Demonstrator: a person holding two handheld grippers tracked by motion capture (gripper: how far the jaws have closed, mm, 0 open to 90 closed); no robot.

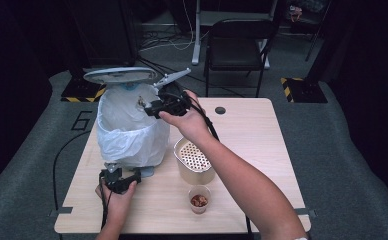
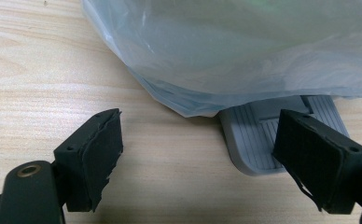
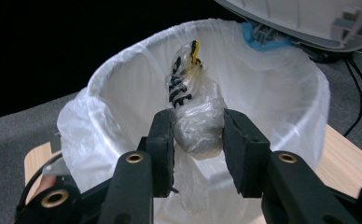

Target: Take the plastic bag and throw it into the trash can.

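Observation:
A pedal bin lined with a white plastic bag (image 1: 127,125) stands on the left of the table, and its grey lid (image 1: 119,75) is raised. My right gripper (image 3: 198,140) is shut on a crumpled clear plastic wrapper (image 3: 195,112) with black and yellow print. It holds the wrapper over the bin's open mouth (image 3: 123,102). In the high view that gripper (image 1: 149,106) is at the bin's right rim. My left gripper (image 2: 212,149) is open low at the bin's foot. Its right jaw lies over the grey ribbed pedal (image 2: 263,135). I cannot tell whether it is touching.
A cream perforated container (image 1: 194,160) stands just right of the bin. A small clear cup of reddish-brown bits (image 1: 199,199) sits near the table's front edge. A black chair (image 1: 237,45) and cables lie on the floor beyond the table.

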